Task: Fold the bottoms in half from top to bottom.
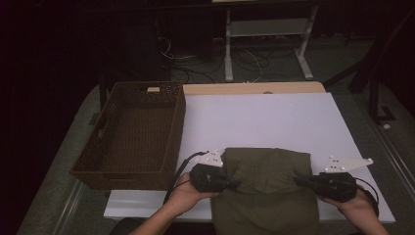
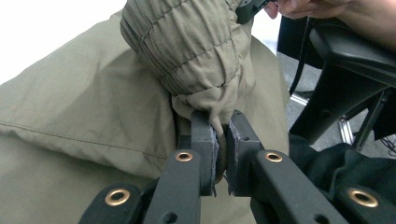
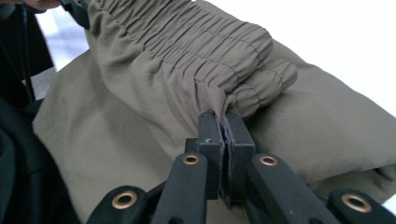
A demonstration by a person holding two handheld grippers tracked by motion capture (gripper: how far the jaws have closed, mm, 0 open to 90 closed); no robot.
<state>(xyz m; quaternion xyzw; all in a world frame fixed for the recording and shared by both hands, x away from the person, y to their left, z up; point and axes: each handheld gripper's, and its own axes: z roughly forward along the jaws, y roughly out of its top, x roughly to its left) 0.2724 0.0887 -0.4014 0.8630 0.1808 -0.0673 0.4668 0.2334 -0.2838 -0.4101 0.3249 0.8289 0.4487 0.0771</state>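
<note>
An olive-green garment [image 1: 266, 183] with a gathered elastic band lies folded on the white board at the near edge. My left gripper [image 1: 235, 184] is shut on the band's left end; in the left gripper view the cloth [image 2: 196, 51] is pinched between the pads of that gripper [image 2: 222, 140]. My right gripper [image 1: 299, 180] is shut on the band's right end, and the right gripper view has the bunched band [image 3: 205, 51] clamped between its jaws [image 3: 223, 126]. A hand holds each gripper from the bottom of the high view.
A dark woven basket [image 1: 132, 134] stands at the left of the white board [image 1: 259, 117], its bottom bare. Behind the table are a white stand's legs [image 1: 264, 44] and cables on the floor. Bare board stretches beyond the garment.
</note>
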